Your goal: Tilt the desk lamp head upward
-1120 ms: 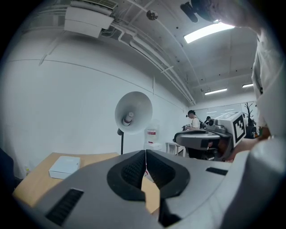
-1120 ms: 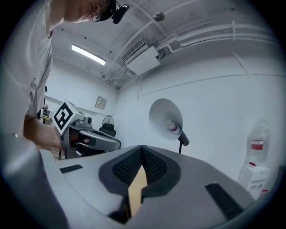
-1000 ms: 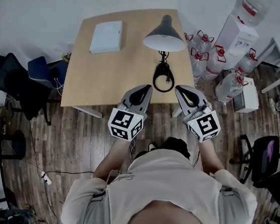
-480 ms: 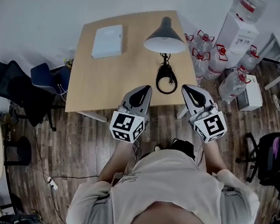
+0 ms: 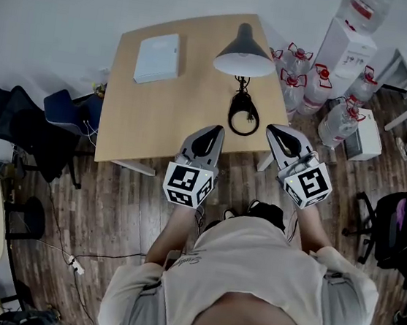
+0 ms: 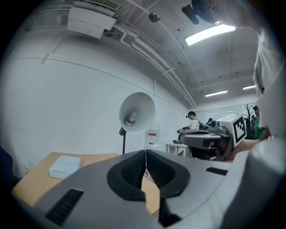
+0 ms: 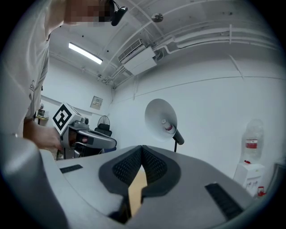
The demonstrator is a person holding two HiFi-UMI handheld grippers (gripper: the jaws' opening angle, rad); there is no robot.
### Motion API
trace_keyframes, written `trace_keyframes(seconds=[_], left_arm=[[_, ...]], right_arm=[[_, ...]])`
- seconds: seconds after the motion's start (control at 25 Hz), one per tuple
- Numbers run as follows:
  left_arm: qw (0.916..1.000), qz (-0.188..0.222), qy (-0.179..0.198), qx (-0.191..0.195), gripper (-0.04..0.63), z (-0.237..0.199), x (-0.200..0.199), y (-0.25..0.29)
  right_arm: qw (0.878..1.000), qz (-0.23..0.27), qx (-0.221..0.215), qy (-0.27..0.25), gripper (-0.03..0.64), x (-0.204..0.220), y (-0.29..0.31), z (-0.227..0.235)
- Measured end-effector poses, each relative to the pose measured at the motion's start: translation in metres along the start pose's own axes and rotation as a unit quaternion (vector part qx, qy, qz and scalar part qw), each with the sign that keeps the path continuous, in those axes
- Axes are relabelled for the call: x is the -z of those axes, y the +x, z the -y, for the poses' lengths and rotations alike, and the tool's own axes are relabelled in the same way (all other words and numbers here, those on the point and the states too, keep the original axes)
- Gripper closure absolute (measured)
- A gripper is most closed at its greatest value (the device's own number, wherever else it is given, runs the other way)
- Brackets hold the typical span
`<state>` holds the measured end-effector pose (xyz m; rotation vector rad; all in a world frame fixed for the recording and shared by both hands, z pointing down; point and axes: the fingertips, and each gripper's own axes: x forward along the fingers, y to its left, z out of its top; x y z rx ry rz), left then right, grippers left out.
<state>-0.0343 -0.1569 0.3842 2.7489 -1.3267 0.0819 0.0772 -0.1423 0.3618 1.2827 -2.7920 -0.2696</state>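
Observation:
The desk lamp stands near the right edge of the wooden table, its dark cone head facing toward me over a ring-shaped base. My left gripper hovers at the table's near edge, just left of the base, shut with nothing in it. The right gripper hangs past the table's near right corner, also shut and empty. From the left gripper view the lamp head opens toward the camera with the bulb showing, beyond the closed jaws. The right gripper view shows the same lamp head above its closed jaws.
A white flat box lies at the table's far left. Several water bottles and a white dispenser stand to the table's right. Dark chairs crowd the left side, and another black chair sits at right.
Both grippers have drifted slightly to the right and a little nearer me in the head view, staying shut. The lamp has not moved.

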Motion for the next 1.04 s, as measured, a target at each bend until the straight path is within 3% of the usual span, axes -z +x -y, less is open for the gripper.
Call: trace_keyframes(seconds=[1.04], left_arm=[[0.9999,-0.002,-0.013,-0.005,0.578,-0.001,0.007,-0.002]], right_arm=[[1.0,0.001,-0.011,-0.011,0.621,-0.002,0.001,-0.001]])
